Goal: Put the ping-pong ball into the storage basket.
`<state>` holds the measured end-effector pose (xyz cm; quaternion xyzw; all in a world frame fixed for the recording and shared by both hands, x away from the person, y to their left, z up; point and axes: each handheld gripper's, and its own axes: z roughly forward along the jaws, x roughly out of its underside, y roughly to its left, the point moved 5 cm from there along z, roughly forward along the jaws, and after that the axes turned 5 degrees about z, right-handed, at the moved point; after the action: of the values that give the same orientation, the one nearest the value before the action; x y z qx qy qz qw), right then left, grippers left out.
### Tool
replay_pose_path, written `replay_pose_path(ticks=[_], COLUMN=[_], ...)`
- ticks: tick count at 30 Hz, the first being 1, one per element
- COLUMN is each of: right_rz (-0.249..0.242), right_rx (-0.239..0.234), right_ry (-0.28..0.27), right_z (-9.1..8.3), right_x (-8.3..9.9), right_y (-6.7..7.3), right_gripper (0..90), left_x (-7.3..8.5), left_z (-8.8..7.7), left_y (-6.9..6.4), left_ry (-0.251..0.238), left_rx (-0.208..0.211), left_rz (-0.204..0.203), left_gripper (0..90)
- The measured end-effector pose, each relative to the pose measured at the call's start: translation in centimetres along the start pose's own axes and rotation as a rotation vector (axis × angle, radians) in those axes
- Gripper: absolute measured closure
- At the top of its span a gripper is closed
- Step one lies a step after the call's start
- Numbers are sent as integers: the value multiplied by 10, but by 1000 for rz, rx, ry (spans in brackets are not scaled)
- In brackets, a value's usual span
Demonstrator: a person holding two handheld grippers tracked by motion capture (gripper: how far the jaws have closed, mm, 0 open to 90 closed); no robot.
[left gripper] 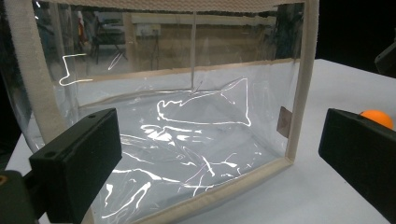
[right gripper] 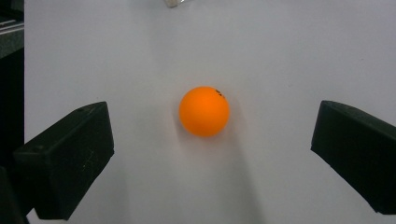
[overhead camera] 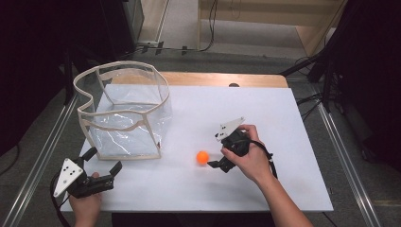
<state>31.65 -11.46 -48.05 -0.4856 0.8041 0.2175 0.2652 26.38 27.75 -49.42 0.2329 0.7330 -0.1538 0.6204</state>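
Right tool [right gripper: 212, 140] agape, orange ball [right gripper: 204, 111] ahead (untouched)

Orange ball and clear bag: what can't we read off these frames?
- Orange ball: black print near its top, too small to read in the right gripper view; in the left gripper view, half hidden behind a jaw.
- Clear bag: glare streaks obscure its floor; small tag on the side blurred.

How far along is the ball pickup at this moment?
Done: the right gripper is lined up, open, with the orange ball centred ahead of its jaws. In hand: nothing gripped; the ball lies on the white table. The left gripper waits open near the clear bag. Left: closing on the ball, then probably carrying it to the bag.
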Motion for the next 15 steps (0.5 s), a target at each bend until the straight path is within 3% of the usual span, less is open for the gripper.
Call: replay_pose_path(ticks=[15], right_rz=[-29], right_rx=[-48], right_ry=[63], right_z=[14], right_x=[-3], right_y=[7], right_gripper=[0], left_x=[0], left_z=[0], left_y=[0], left_ry=[-1], left_rx=[1], left_rz=[-1], left_gripper=[1])
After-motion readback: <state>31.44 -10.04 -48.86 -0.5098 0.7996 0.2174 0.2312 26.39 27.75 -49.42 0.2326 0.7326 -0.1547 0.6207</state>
